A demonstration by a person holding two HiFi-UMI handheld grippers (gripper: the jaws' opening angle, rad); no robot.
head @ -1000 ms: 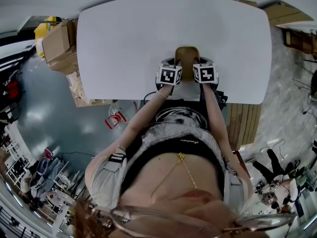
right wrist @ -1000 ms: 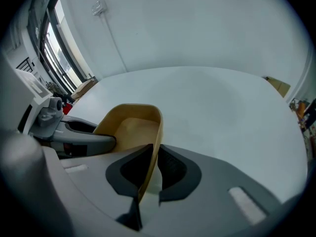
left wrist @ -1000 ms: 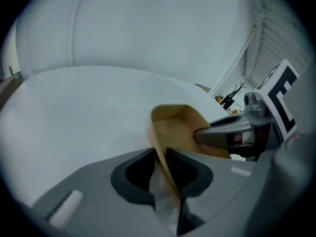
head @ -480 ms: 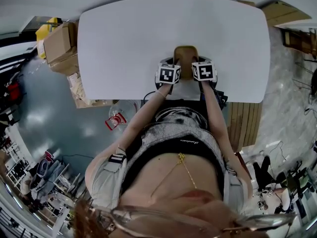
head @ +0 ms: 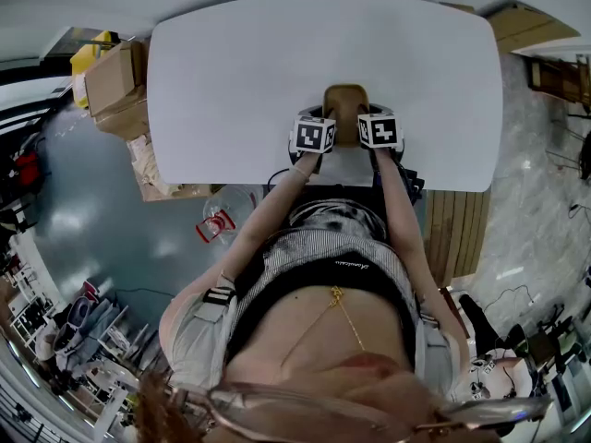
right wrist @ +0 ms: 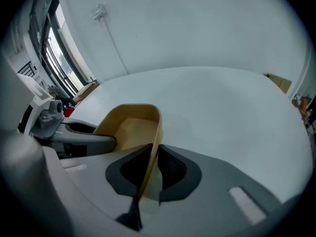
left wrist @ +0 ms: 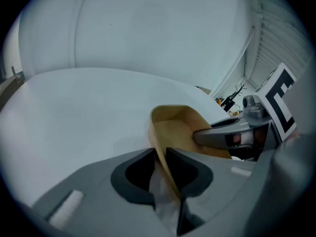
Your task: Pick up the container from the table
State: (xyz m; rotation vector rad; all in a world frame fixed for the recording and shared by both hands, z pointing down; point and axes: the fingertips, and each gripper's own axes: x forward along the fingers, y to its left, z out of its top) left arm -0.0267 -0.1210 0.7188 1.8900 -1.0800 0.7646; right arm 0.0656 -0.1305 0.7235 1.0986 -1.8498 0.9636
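Container point(head: 348, 107): tan, thin-walled, open-topped tray with rounded corners, empty inside. Upright, at the near edge of the white surface point(head: 259, 72), long axis running away from the person. Left wall pinched by left gripper point(left wrist: 160, 154), right wall by right gripper point(right wrist: 154, 153). Base contact with surface unclear.

In the head view the marker cubes of the left gripper point(left wrist: 160, 152) and right gripper point(right wrist: 154, 148) cover the tan container's point(head: 348, 100) near end; whether it touches the worktop point(head: 240, 81) cannot be told.
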